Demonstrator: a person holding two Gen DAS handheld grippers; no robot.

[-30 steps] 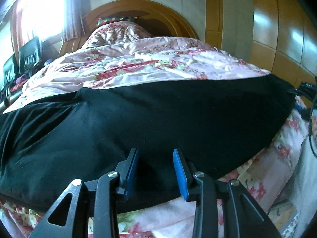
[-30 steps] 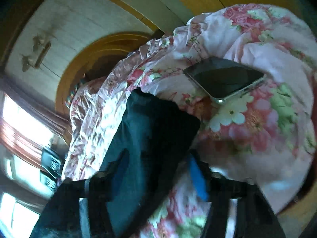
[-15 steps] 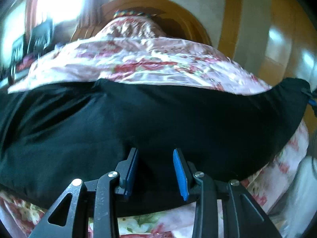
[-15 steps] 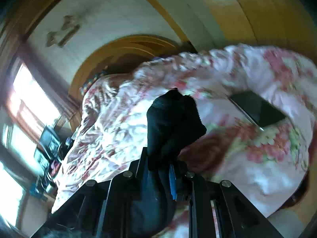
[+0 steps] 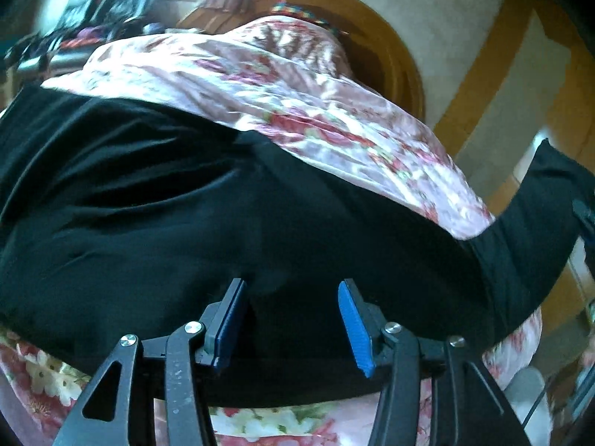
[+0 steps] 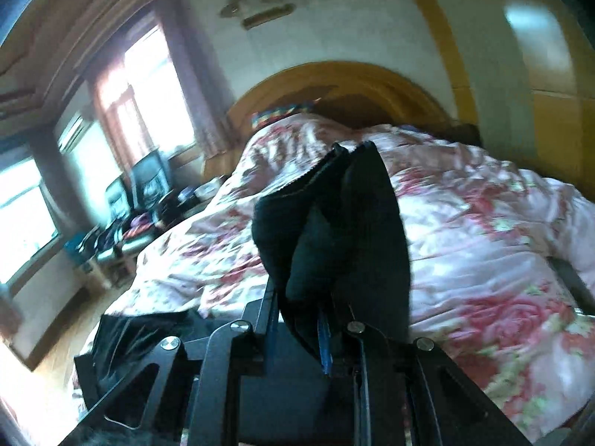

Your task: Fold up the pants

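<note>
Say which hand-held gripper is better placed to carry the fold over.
Right hand-held gripper: it is clamped on the black fabric pants and holds their end lifted. The left hand-held gripper is opening, pads clear of cloth.

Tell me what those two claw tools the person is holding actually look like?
Both look alike. The left gripper is a black frame of flat linkage bars with triangular cut-outs, joined by round silver screws, ending in two fingers faced with bright blue pads. The right gripper has the same black bars, silver screws and blue pad strips. No cables, markings, hands or sleeves show on either.
</note>
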